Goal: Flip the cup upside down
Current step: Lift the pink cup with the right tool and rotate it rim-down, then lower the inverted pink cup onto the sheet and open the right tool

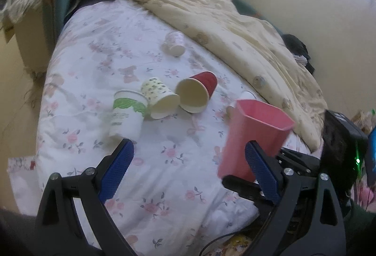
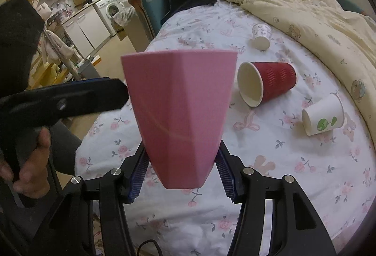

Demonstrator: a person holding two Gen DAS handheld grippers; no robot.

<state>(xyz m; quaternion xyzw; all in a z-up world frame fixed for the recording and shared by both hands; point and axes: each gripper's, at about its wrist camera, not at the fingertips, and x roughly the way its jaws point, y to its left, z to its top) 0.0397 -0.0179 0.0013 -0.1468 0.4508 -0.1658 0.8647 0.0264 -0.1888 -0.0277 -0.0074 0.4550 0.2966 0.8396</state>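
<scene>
Right wrist view puts the pink cup point(image 2: 179, 114) dead centre, upright with its mouth up, its lower body pinched between the blue pads of the right gripper point(image 2: 182, 172) above the bed point(image 2: 293, 173). To its left the left gripper's black finger point(image 2: 70, 98) reaches in, just beside the cup wall; whether it touches I cannot tell. A hand point(image 2: 33, 159) grips that tool's handle at the near left. On the flowered sheet to the right lie a red cup point(image 2: 270, 82) on its side, a white cup with a green leaf point(image 2: 323, 114) also tipped over, and a small patterned cup point(image 2: 262, 36) farther off.

Left wrist view shows what the other cannot: the left gripper point(image 1: 188, 162) spread wide, nothing between its pads, with the pink cup point(image 1: 253, 136) at its right finger. It also reveals two more cups left of the red cup point(image 1: 197, 93): a yellowish printed cup point(image 1: 159, 97) and a white and green cup point(image 1: 128, 114), the three close together. A cream quilt point(image 1: 235, 27) is heaped along the far right.
</scene>
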